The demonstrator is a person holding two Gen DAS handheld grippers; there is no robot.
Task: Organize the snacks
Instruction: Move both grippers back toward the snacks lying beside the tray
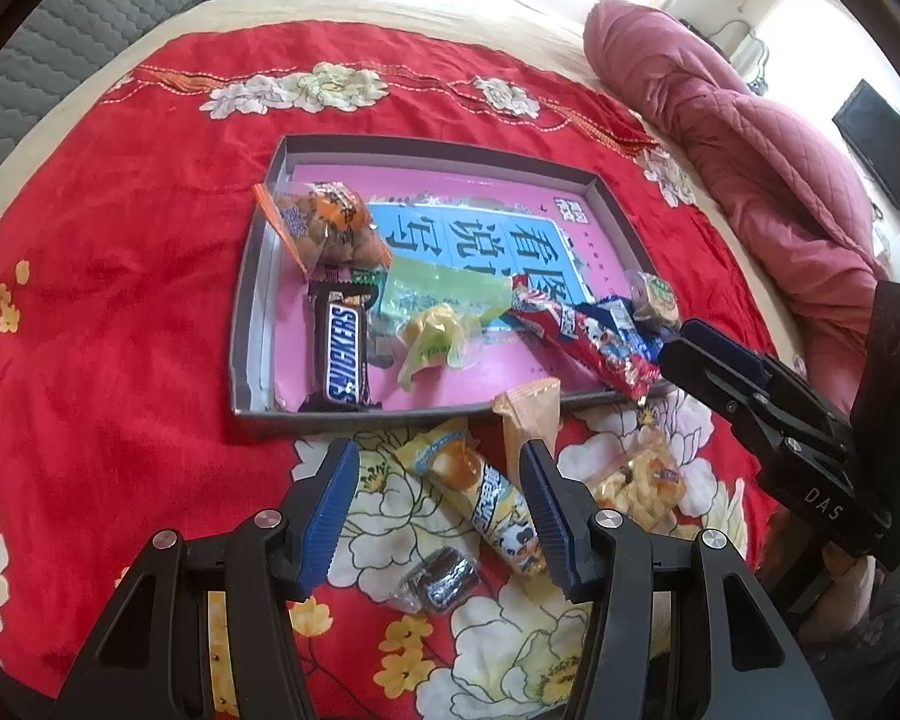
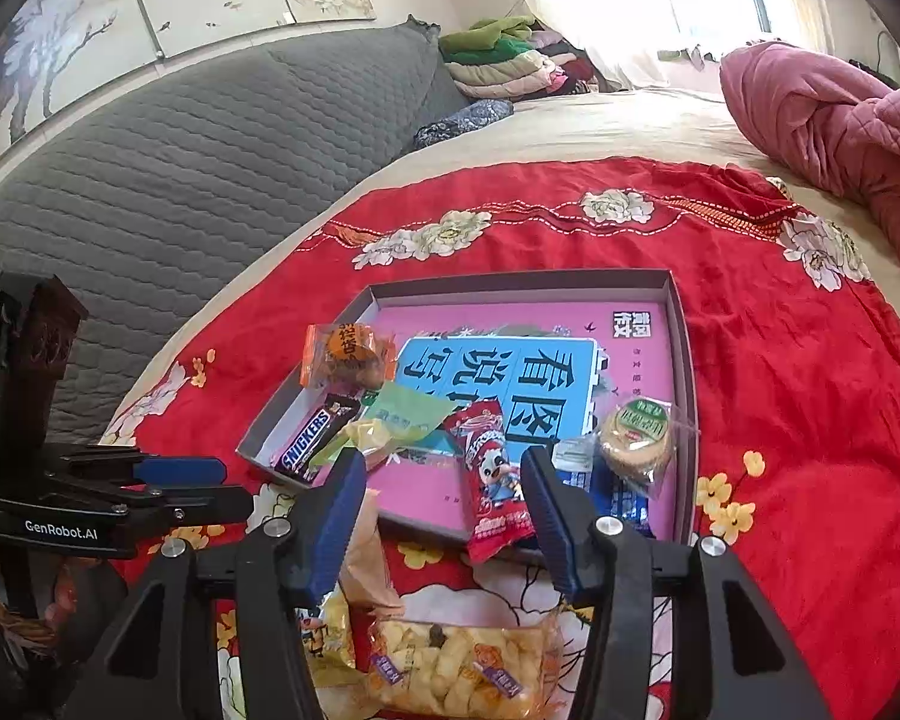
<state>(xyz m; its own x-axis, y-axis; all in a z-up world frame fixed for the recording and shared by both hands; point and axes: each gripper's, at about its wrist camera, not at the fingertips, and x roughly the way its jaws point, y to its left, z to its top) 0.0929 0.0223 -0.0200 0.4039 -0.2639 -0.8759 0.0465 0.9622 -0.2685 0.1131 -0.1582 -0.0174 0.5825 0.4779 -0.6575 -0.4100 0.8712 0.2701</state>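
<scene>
A shallow grey tray (image 1: 252,276) with a pink and blue lining lies on the red flowered cloth. It holds a Snickers bar (image 1: 342,354), an orange packet (image 1: 324,225), a green-yellow packet (image 1: 432,324), a blue packet (image 1: 624,324) and a round biscuit pack (image 1: 657,300). A red packet (image 2: 492,480) rests across the tray's (image 2: 681,360) front rim, between the fingers of my right gripper (image 2: 444,480), which is open and not pressing it. My left gripper (image 1: 439,468) is open above a yellow packet (image 1: 480,492) on the cloth in front of the tray.
On the cloth near the tray's front lie a tan packet (image 1: 528,420), a dark wrapped candy (image 1: 444,579) and a clear bag of puffed snacks (image 2: 462,666). A pink quilt (image 1: 750,138) is heaped at the right. A grey padded headboard (image 2: 180,168) rises at the left.
</scene>
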